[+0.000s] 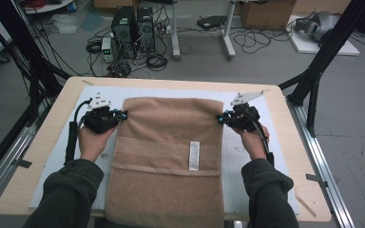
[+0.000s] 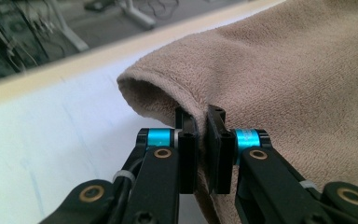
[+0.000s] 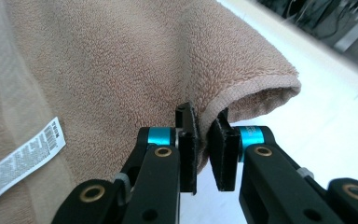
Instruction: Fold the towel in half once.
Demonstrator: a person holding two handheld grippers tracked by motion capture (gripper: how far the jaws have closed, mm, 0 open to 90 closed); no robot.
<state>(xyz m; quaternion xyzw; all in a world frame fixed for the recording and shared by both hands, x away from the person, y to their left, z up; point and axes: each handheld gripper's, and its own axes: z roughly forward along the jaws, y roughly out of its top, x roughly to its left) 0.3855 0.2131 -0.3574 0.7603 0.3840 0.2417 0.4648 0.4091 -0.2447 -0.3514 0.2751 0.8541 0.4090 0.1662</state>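
towel: tan towel [image 1: 166, 156] lies flat at mid table [image 1: 38, 137], long axis 12 to 6; near end hangs off the 6 o'clock edge; care label [image 1: 194, 155] sits right of centre, face up
mat: white mat [image 1: 69, 107] under the towel, bare at 9 and 3
left gripper: left gripper [image 1: 122, 114] at the towel's 10 o'clock side hem, jaws narrow, clamped on the hem [image 2: 193, 109]; in its own view the pads pinch the rolled edge
right gripper: right gripper [image 1: 219, 118] at the 2 o'clock side hem, jaws narrow, clamped on the hem [image 3: 223, 100]; bite looks shallow, only the seam is between the pads
step: judged as lifting the far end by both side hems to fold it toward 6
height: keep both hands level, else the fold line skews
tension: pull lightly apart, 9 and 3, so the span between the grips stays taut and does not sag
path: carry up and over toward 6 in an arc, do not drag the pile across the lower layer
target: land the far corners square on the near part, side hems lined up
risk: right bite may slip off the seam; the hanging near end may pull the towel off the edge
release: only once the layer lies flat
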